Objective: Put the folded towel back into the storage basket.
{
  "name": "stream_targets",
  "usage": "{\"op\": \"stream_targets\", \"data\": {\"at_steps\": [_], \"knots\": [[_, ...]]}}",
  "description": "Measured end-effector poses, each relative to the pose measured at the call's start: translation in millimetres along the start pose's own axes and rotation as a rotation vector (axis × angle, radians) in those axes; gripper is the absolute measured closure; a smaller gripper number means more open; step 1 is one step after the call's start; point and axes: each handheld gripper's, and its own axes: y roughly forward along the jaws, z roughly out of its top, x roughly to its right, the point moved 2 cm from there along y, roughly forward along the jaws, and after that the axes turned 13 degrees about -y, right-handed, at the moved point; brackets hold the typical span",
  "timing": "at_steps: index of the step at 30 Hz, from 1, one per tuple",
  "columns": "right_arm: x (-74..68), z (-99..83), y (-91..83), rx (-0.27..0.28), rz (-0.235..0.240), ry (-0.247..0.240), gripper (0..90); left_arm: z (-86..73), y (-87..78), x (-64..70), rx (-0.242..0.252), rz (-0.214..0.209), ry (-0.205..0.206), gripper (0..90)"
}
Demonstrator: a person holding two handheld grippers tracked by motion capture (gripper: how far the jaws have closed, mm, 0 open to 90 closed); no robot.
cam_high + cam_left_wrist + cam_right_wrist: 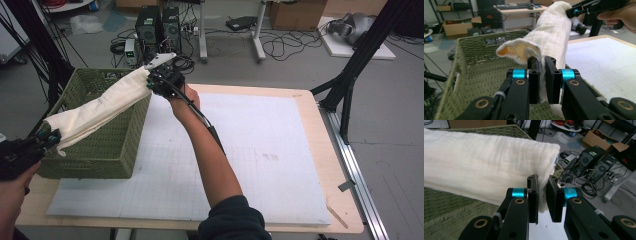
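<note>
A folded cream cloth [102, 107] hangs stretched in the air above a green woven basket [112, 150] at the table's left. My left gripper [48, 138] is shut on the cloth's near end, by the basket's front left corner. My right gripper [152, 82] is shut on the far end, above the basket's back right corner. In the left gripper view the cloth [549, 37] runs up from my jaws to the other gripper [574, 11]. In the right gripper view the cloth [481, 167] stretches left over the basket [451, 210], its edge pinched in the right gripper [542, 195].
The basket stands on the left part of a white gridded mat [250, 150] on a wooden table [345, 200]. Black frame legs [350, 85] rise at the right, and computers and cables [160, 30] sit on the floor behind.
</note>
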Motion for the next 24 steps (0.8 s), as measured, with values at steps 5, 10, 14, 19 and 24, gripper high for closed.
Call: {"op": "stream_targets", "data": {"at_steps": [5,10,14,19,24], "knots": [[-5.5,11.6,17.6,0.001,0.009,-0.004,81.0,-1.3,-4.3,-10.4,0.001,0.034,-0.006,82.7],[-9.8,19.5,31.6,-0.009,0.007,-0.006,81.0,0.4,-5.6,-19.7,0.003,0.069,-0.008,82.7],[-11.6,28.4,42.7,-0.006,0.000,-0.006,81.0,1.5,-4.7,-29.5,0.001,0.097,-0.016,82.7],[-12.8,33.6,56.7,-0.020,0.001,-0.004,81.0,1.6,-1.9,-37.3,-0.005,0.122,-0.023,82.7],[-14.2,36.8,67.4,-0.013,0.003,0.005,81.0,-1.7,0.7,-45.1,-0.020,0.146,-0.028,82.4]]}}
